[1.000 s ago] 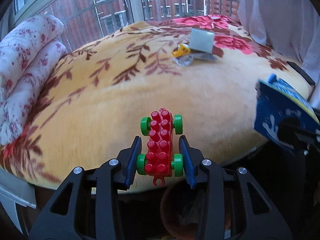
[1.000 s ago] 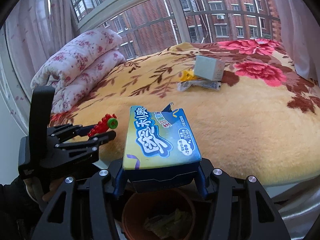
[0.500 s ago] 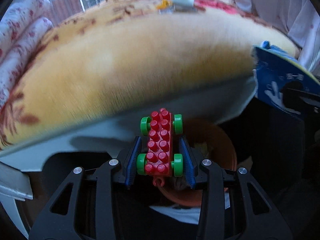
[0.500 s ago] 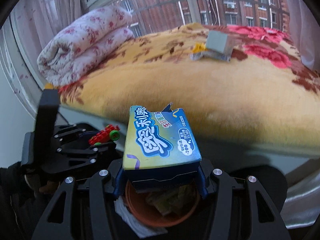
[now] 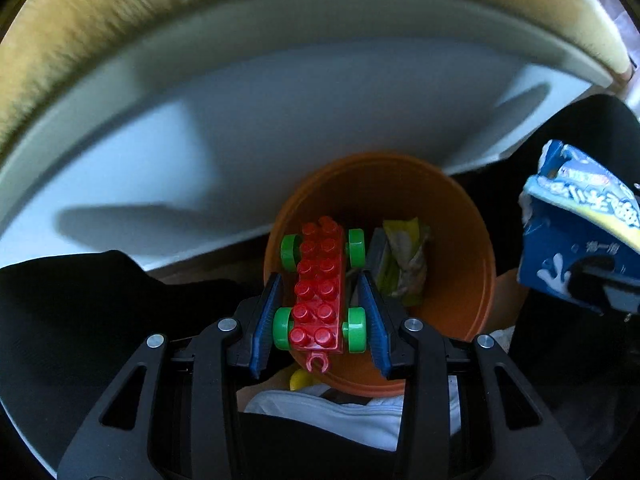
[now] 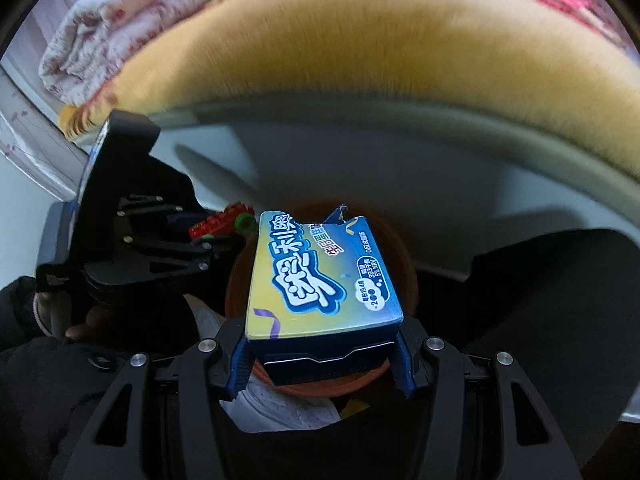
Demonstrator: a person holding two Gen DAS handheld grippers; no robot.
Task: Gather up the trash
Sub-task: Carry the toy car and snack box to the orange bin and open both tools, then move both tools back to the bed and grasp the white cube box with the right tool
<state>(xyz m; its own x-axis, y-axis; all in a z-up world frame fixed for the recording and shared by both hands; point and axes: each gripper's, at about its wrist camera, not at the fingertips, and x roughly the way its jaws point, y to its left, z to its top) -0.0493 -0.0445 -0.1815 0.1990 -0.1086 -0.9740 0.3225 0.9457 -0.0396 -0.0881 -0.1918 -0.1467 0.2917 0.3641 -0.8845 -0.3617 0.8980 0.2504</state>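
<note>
Jaws of the left gripper [image 5: 320, 312] pinch a hard, light toy [image 5: 320, 300] by its wheels; the right gripper [image 6: 322, 354] clamps a thin, crushable box [image 6: 320, 276] at its end. Both hang above the bin [image 5: 460, 216].

Toy car [image 5: 319, 292]: red studs, green wheels. Box [image 6: 320, 276]: blue and yellow, white lettering. Bin [image 5: 452, 216] below tool: orange. Blanket [image 6: 360, 48]: yellow. Quilt [image 6: 120, 28]: white, red flowers.
</note>
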